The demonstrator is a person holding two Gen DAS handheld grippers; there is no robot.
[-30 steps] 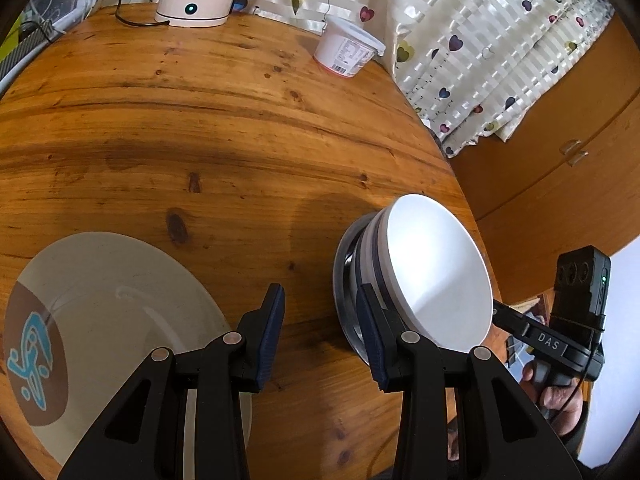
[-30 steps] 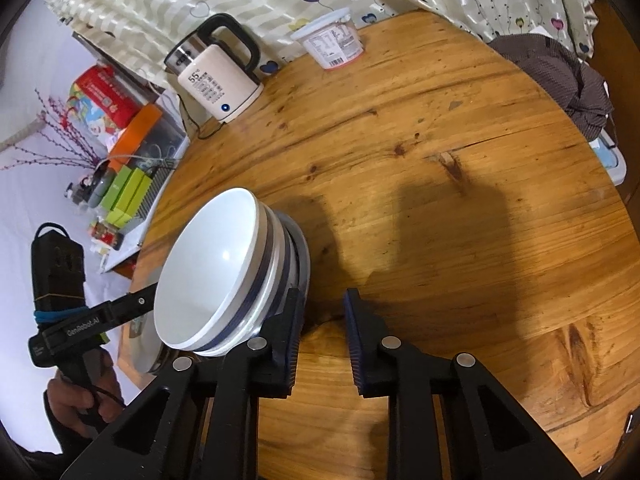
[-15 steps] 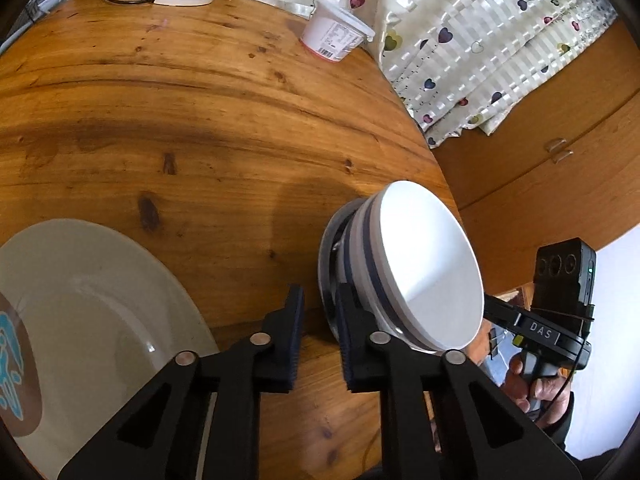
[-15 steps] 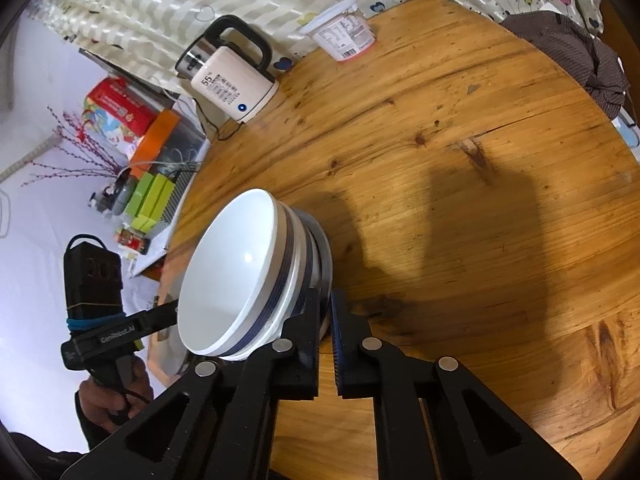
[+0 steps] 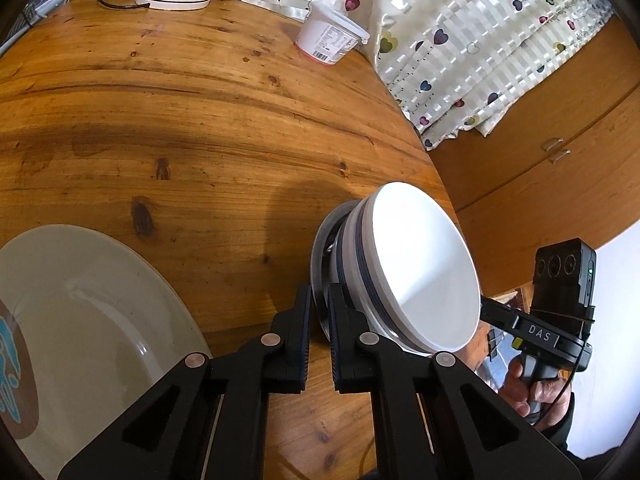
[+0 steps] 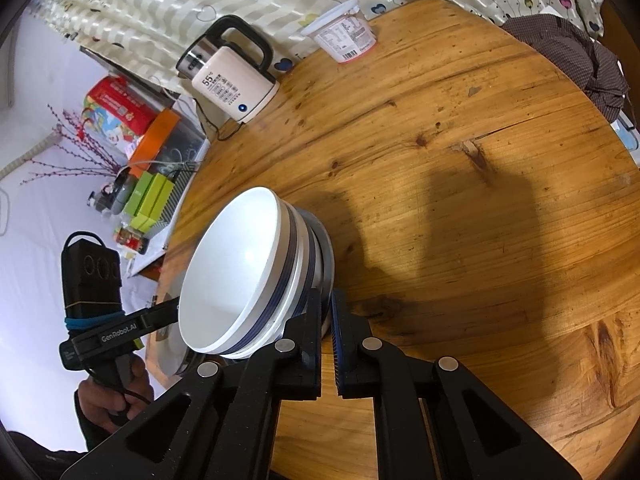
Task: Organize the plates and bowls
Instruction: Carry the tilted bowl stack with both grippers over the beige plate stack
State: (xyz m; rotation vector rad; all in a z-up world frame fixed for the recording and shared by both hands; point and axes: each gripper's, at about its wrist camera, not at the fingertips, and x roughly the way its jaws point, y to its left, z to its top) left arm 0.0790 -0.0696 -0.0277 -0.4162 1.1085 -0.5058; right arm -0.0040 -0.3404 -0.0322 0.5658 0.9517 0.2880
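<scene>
We clench our left tool (image 5: 319, 312) and right tool (image 6: 327, 320) on opposite sides of the metal plate's (image 5: 320, 264) rim. It carries nested white bowls (image 6: 240, 276) by the bench (image 6: 460, 184) edge, just beside the large plate (image 5: 92, 320).

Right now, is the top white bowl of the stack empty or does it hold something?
Empty. In both wrist views the inside of the top white bowl shows only smooth white surface, with nothing lying in it.
</scene>
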